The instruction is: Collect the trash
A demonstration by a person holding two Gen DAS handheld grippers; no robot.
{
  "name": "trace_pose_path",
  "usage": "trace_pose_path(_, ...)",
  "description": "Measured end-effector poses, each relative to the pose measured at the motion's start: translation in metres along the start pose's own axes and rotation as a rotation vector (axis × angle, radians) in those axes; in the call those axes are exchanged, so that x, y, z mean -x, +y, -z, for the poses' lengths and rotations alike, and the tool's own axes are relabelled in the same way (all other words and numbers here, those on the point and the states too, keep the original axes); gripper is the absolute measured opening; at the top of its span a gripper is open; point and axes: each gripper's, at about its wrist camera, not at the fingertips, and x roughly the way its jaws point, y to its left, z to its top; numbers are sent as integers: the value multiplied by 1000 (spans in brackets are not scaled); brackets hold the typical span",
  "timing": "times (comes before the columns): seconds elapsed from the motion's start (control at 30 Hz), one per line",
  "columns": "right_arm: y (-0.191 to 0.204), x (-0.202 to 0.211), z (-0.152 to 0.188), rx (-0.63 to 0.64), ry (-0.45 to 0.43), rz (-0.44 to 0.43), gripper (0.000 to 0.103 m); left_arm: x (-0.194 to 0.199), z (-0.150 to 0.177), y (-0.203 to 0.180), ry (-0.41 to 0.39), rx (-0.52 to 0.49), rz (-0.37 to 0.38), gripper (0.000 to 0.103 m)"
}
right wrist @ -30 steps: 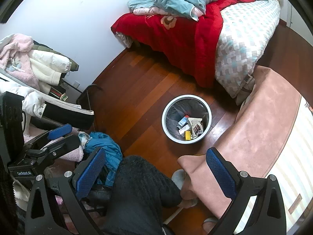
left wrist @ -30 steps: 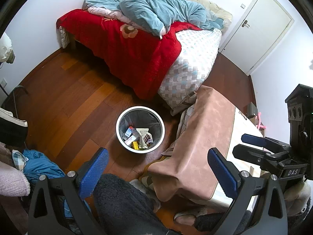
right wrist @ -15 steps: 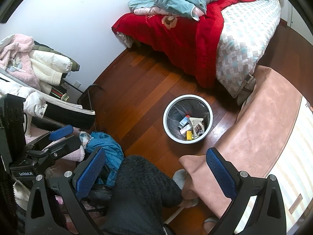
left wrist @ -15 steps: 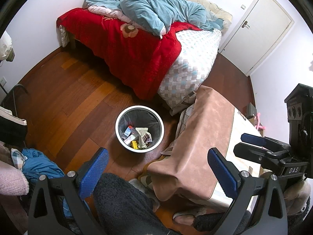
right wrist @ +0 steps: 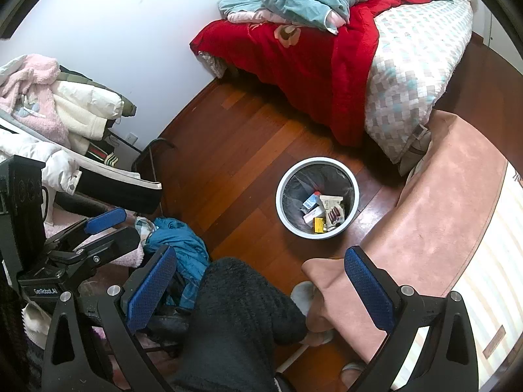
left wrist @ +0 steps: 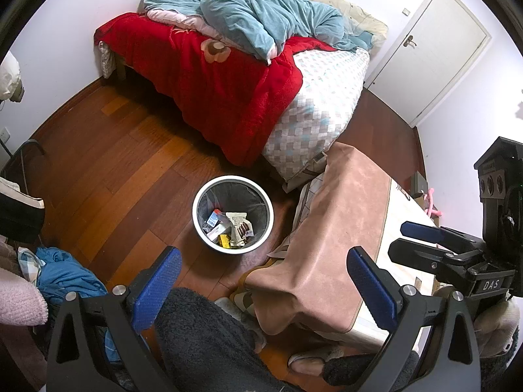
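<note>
A white round trash bin [left wrist: 261,196] with a dark liner stands on the wooden floor; it also shows in the right wrist view [right wrist: 281,205]. Several wrappers and small boxes [left wrist: 228,227] lie inside it [right wrist: 323,214]. My left gripper [left wrist: 264,277] is open and empty, held high above the floor, nearer than the bin. My right gripper [right wrist: 261,281] is open and empty, also high above the floor. The right gripper shows at the right of the left wrist view [left wrist: 425,238], and the left gripper at the left of the right wrist view [right wrist: 108,225].
A table with a pink-brown cloth [left wrist: 336,238] stands right of the bin. A bed with a red blanket [left wrist: 212,75] is behind it. Clothes [right wrist: 49,104] pile on a rack at the left; a blue garment [right wrist: 176,245] lies below. The person's dark-clad leg [right wrist: 235,320] is beneath the grippers.
Both views have shifted very slightly; the bin and its contents have not moved. Both grippers stay open and empty.
</note>
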Motion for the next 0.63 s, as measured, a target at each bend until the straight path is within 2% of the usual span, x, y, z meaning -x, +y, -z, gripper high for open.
trace_pose_path(0.63, 2, 0, -2, 4, 3, -8, 103, 6, 8, -5, -25, 17, 2, 103)
